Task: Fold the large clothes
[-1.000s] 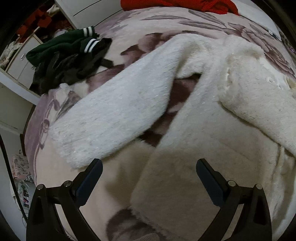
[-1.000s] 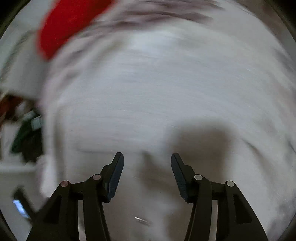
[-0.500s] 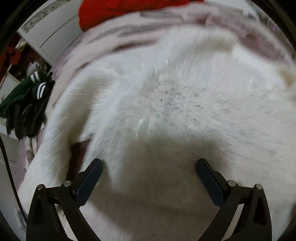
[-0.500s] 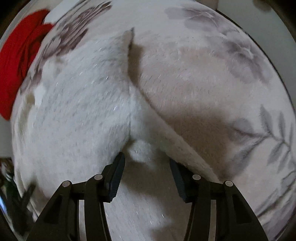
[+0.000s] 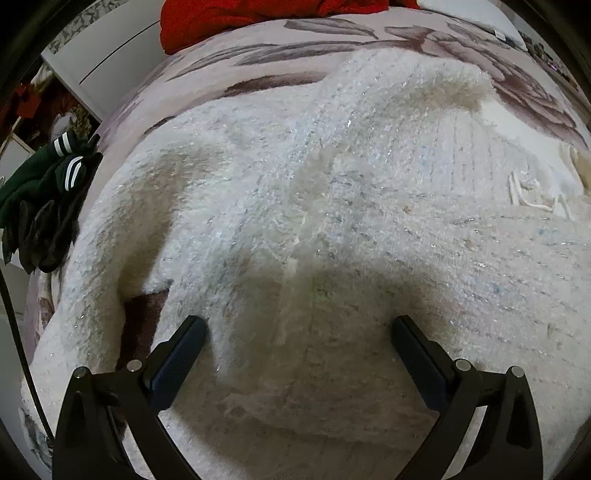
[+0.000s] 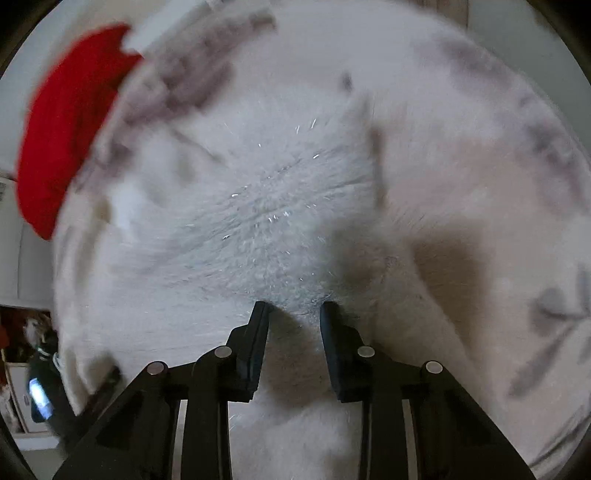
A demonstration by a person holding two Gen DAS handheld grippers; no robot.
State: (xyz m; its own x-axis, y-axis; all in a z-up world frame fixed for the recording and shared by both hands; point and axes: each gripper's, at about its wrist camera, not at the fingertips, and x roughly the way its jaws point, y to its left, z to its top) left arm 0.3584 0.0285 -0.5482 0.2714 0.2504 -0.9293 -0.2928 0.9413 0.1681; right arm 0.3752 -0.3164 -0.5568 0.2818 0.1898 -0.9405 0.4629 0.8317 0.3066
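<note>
A large fluffy white sweater [image 5: 332,206] with silver threads lies spread on a floral bedspread [image 5: 258,62]. My left gripper [image 5: 297,339] is wide open just above the sweater's body, and a sleeve runs down its left side. My right gripper [image 6: 294,314] has narrowed its fingers around a fold of the same white sweater [image 6: 258,221]. The fabric fills the gap between the pads. The right wrist view is blurred by motion.
A red garment [image 5: 240,14] lies at the bed's far edge; it also shows in the right wrist view [image 6: 59,140]. A dark green and black pile of clothes [image 5: 44,199] sits at the bed's left edge. White cabinets [image 5: 99,62] stand behind.
My left gripper moved from the bedspread over the sweater's body and stayed open. My right gripper's fingers closed in on a fold of the sweater and the view swung.
</note>
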